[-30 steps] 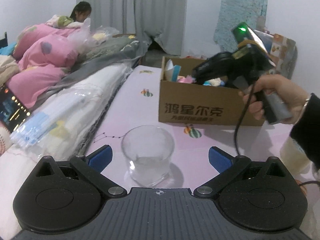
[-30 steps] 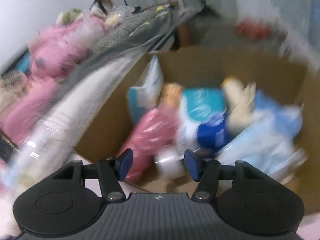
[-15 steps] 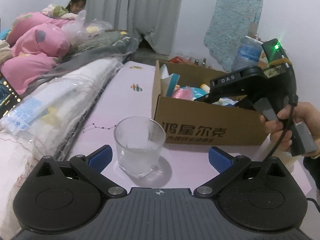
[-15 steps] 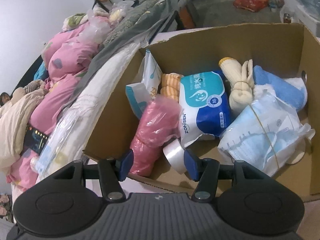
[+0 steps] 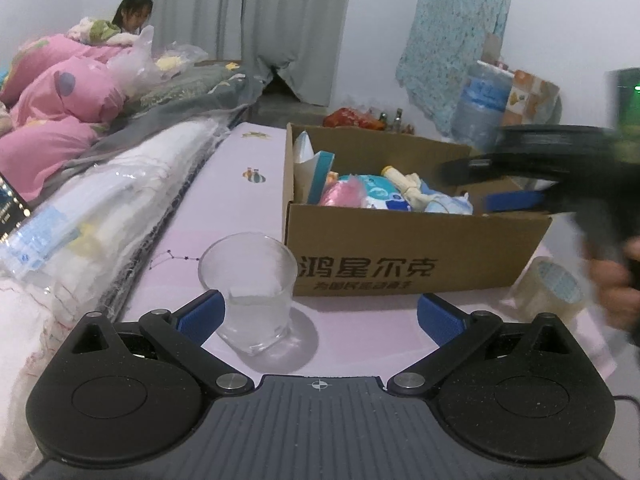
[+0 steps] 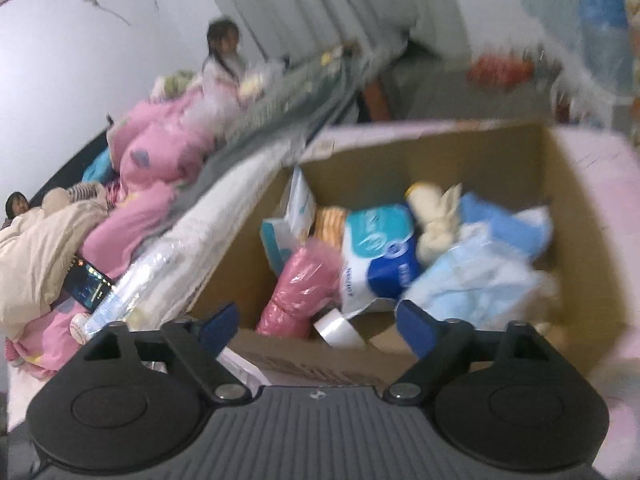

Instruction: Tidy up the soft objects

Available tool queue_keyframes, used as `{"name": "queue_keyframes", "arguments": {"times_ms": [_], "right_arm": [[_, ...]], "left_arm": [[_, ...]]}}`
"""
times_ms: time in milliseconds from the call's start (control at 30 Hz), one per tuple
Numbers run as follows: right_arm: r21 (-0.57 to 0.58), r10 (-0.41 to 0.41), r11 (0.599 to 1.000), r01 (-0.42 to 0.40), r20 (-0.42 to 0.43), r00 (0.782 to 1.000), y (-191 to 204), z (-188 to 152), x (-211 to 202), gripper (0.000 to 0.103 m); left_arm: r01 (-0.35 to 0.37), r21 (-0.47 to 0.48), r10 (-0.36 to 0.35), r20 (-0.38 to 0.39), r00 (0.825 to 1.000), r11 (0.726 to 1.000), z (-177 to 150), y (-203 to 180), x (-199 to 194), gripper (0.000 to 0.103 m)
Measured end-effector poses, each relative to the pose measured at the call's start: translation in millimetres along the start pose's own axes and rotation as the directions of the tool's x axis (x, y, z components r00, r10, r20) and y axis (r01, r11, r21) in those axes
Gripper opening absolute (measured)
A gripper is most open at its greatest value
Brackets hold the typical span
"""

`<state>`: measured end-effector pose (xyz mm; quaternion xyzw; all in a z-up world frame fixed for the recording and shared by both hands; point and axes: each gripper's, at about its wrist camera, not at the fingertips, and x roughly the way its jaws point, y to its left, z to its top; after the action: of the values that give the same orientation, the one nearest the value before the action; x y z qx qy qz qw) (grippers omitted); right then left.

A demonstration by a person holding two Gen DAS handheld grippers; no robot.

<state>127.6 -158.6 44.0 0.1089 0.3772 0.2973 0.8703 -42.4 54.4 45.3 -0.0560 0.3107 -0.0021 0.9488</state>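
A cardboard box (image 5: 400, 248) stands on the pink table and holds soft things: a pink bag (image 6: 302, 284), a blue-white wipes pack (image 6: 380, 252), a cream cloth doll (image 6: 436, 224), a blue towel (image 6: 504, 228), a bag of face masks (image 6: 476, 284) and a roll of tape (image 6: 336, 326). My left gripper (image 5: 320, 314) is open and empty, low over the table, with a glass (image 5: 250, 288) beside its left finger. My right gripper (image 6: 318, 326) is open and empty over the box's near edge; in the left wrist view it is a blurred shape (image 5: 520, 200) over the box's right end.
A tape roll (image 5: 550, 290) lies on the table right of the box. Bagged white bedding (image 5: 100, 216) and pink quilts (image 5: 60, 100) pile along the left. A phone (image 6: 88, 286) lies among them. A child (image 5: 134, 14) sits far back. A water jug (image 5: 482, 104) stands behind the box.
My right gripper opened wider and drew back from the box; the tape roll it held now lies inside the box. My left gripper shifted slightly, with the glass now nearer its left finger.
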Motion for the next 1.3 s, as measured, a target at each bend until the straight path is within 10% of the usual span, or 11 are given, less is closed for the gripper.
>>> {"name": "queue_keyframes", "arguments": {"times_ms": [200,333,500,800,1300], "right_arm": [[-0.088,-0.089,0.991,0.103,0.145,0.985,6,-44,-95,0.073],[-0.143,-0.26,0.944,0.297,0.23,0.938,15,-77,-130,0.073],[-0.064,-0.415,0.895,0.441,0.246,0.876,15,-100,-128,0.073],[-0.062,-0.51,0.848,0.527,0.177,0.842,10,-115,-104,0.073],[-0.024,-0.386,0.92,0.39,0.108,0.916,9,-109,-78,0.073]], "left_arm": [[-0.079,0.034,0.08,-0.042,0.996,0.996,4,-15,5,0.103],[-0.092,0.033,0.092,-0.027,0.995,0.995,6,-27,3,0.103],[-0.075,0.03,0.075,-0.01,0.997,0.997,6,-39,5,0.103],[-0.097,-0.004,0.097,-0.045,0.994,0.995,2,-43,15,0.103],[-0.192,0.012,0.193,-0.107,0.975,0.981,7,-53,19,0.103]]}}
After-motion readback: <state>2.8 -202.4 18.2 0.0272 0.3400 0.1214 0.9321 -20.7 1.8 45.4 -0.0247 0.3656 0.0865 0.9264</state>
